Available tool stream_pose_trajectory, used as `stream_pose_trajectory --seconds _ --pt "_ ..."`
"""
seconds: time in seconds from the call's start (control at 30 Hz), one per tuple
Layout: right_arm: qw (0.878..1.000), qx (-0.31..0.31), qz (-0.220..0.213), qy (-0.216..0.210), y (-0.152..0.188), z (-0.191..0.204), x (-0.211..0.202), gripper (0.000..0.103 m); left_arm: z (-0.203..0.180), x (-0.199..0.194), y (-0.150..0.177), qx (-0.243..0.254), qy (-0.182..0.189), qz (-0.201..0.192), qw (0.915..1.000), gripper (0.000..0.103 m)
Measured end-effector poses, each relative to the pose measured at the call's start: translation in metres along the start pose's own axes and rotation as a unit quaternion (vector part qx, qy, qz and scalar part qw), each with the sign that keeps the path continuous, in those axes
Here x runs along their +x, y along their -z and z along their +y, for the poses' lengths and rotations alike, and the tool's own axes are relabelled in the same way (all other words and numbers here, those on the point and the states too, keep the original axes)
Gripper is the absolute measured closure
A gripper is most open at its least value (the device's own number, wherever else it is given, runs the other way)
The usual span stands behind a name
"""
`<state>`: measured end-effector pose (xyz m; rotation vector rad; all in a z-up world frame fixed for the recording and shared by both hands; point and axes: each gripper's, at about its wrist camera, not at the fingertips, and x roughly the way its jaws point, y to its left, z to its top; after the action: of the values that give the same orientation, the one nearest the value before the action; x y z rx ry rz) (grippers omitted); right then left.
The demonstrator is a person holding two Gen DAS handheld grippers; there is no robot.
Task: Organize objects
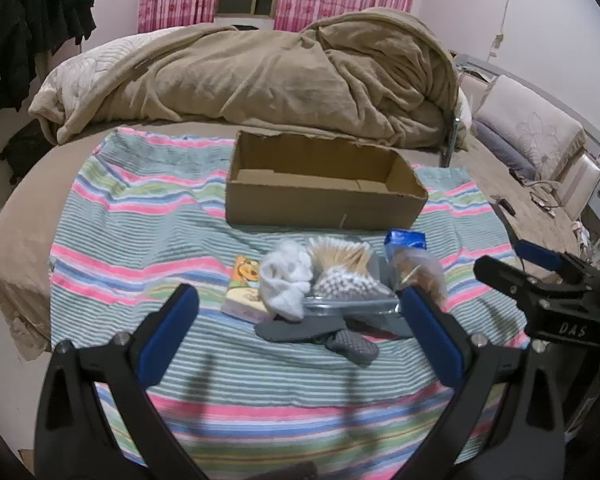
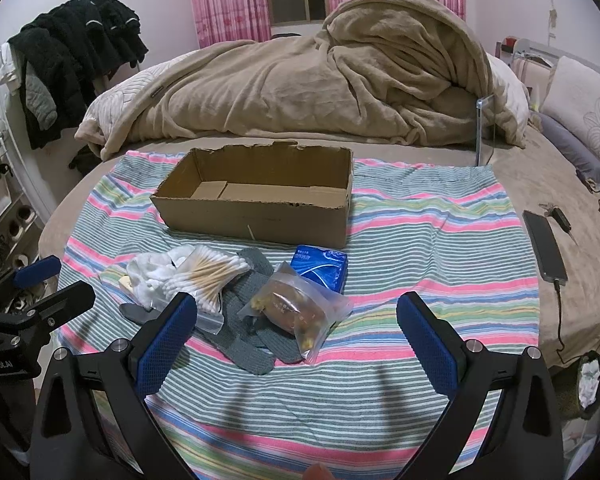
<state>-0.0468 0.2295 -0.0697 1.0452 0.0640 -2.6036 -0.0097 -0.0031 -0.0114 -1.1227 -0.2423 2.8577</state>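
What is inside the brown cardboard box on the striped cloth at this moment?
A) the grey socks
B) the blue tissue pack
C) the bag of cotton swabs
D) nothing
D: the open brown cardboard box shows only its bare bottom; the items lie in front of it on the striped cloth.

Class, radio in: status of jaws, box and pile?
Left gripper open, right gripper open. Cardboard box empty. Pile of cotton swabs unsorted. Nothing blocking.
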Motion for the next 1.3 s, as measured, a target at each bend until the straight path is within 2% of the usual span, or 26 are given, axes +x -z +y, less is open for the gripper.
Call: stream_pose_trajectory --seconds 1.3 --pt "1.0 0.003 0.006 -0.005 0.0044 0.0021 0.0046 0.001 0.0008 -0.0008 0.0017 0.002 0.006 -0.003 1.0 0.001"
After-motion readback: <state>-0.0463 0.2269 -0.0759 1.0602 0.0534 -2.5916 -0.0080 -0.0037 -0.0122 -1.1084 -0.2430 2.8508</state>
